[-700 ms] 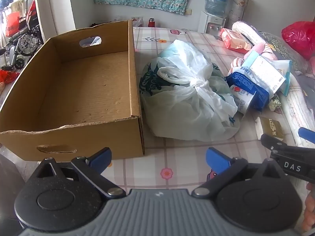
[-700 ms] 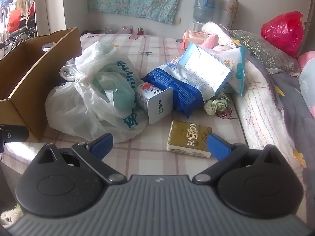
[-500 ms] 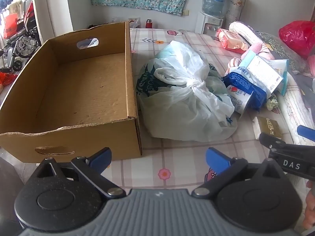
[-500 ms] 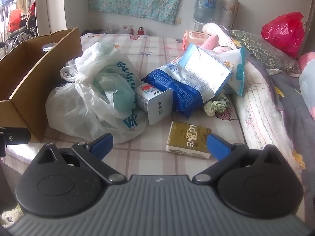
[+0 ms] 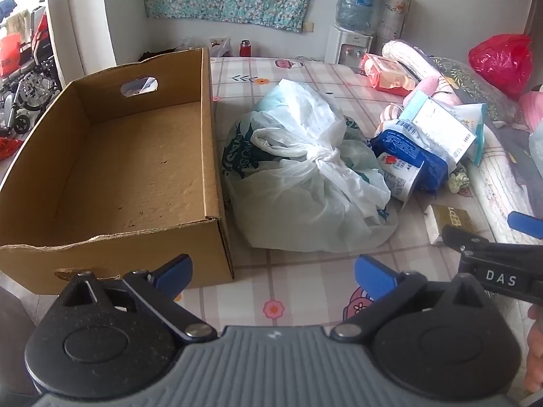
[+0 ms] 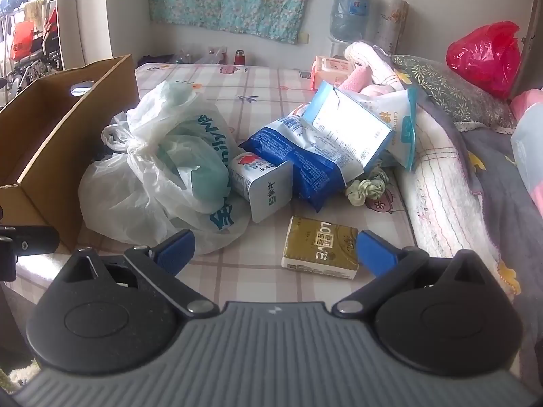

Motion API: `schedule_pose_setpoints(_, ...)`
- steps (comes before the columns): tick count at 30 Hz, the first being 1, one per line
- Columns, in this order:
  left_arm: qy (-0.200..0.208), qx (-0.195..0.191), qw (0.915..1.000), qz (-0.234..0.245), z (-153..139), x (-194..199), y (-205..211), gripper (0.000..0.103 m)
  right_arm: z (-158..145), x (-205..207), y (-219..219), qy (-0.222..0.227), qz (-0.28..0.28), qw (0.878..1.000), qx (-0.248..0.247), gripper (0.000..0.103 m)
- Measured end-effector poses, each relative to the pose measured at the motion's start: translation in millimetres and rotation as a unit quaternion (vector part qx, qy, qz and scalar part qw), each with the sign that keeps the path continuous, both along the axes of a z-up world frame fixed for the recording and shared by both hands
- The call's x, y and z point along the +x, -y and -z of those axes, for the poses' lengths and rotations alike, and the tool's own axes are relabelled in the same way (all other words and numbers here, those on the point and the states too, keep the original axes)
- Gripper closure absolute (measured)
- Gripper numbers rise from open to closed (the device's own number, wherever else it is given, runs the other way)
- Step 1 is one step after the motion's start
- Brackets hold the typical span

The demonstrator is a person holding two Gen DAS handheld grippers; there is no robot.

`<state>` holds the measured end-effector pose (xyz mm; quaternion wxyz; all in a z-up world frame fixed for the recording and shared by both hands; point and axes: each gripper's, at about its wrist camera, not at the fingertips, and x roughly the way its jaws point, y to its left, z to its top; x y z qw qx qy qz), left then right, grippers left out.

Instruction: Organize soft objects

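Left wrist view. Still at the outset, by the look of it: cardboard box [image 5: 129,169] bare inside, nothing packed yet. Left gripper [image 5: 271,273] spread wide, nothing between its blue pads, hanging over the checked bedsheet [image 5: 305,71] just short of the knotted white plastic bag [image 5: 305,183]. Bag slumped right beside the box's near wall, touching or nearly so; translucent, crumpled, teal print, handles tied at the top. Likely next: reach forward for that knot, close on it, lift over the wall. Knot probably the firmest hold; the thin film elsewhere apt to slip or stretch.

Right wrist view. Right gripper [image 6: 273,249] likewise released and empty, poised over the gold tissue pack [image 6: 320,247], which lies flat on the sheet, apart from the rest. Behind it, a heap: blue soft packet [image 6: 305,159] leaning on a small white carton [image 6: 264,186], a green scrunchie [image 6: 368,188] beside them. Gold pack the nearest pick; a short descent and a squeeze across its width probably suffice.
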<state>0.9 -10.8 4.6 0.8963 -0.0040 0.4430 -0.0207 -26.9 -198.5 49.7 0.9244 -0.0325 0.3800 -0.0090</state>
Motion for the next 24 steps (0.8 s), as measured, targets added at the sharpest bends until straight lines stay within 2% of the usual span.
schedule_pose_setpoints(24, -0.001, -0.001, 1.0000, 0.004, 0.9, 2.4, 1.3, 0.001, 0.0, 3.9, 2.9, -0.007, 0.005, 1.000, 0.002, 0.001)
